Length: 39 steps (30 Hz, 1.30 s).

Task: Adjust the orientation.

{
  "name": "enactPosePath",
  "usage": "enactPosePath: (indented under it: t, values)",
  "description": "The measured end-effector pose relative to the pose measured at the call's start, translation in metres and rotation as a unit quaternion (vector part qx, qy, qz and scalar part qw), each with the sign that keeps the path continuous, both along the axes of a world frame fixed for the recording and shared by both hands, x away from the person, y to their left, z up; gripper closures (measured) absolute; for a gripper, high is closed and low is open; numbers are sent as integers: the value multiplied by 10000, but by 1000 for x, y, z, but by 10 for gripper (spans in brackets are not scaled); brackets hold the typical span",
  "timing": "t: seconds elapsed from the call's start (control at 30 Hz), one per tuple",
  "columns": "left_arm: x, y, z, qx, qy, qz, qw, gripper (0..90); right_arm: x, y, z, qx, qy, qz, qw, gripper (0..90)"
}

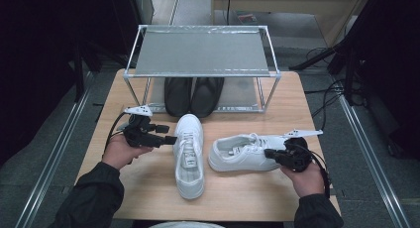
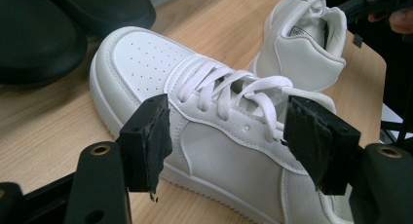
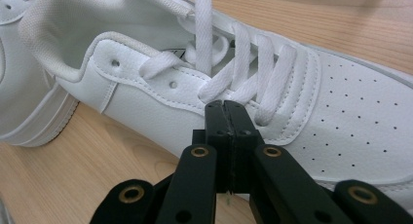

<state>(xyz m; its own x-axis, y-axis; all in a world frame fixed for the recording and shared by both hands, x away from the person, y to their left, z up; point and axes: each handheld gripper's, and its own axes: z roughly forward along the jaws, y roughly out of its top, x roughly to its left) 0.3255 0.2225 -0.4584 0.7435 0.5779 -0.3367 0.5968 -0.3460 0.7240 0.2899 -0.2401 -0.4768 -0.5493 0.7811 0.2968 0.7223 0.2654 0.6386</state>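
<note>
Two white lace-up sneakers lie on the wooden table [image 1: 247, 193]. The centre sneaker [image 1: 189, 156] [image 2: 146, 63] points its toe toward the rack. The other sneaker [image 1: 240, 152] [image 3: 341, 102] lies crosswise to its right, heel collar [image 2: 311, 44] facing the first. My left gripper [image 1: 167, 134] [image 2: 231, 141] is open at the centre sneaker's left side; its pads [image 2: 151, 141] frame the laced midsection without pressing it. My right gripper [image 1: 268, 152] [image 3: 225, 107] is shut, jaws flat together, tips against the crosswise sneaker's side just below its laces [image 3: 243, 63]. Nothing shows between them.
A metal-framed rack [image 1: 203, 52] with a grey shelf stands at the table's far side. A pair of black shoes [image 1: 193, 95] [image 2: 39, 34] sits under it, just beyond the centre sneaker's toe. Bare wood lies along the near edge and left side.
</note>
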Motion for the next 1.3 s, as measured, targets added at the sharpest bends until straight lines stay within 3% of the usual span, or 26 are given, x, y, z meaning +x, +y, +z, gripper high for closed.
enactPosePath:
  t: [0.4, 1.0, 1.3]
  values:
    - [-5, 3, 2, -14, 64, 102, 9999, 344, 12, 5, -1, -220, -138, 30, 9997, 900]
    - [-27, 21, 0, -8, -12, 374, 9993, 344, 47, 16, -3, -122, -160, 107, 9997, 900]
    - [-32, 27, 0, -24, -20, 468, 9989, 344, 56, 37, -3, -192, -263, 330, 9989, 900]
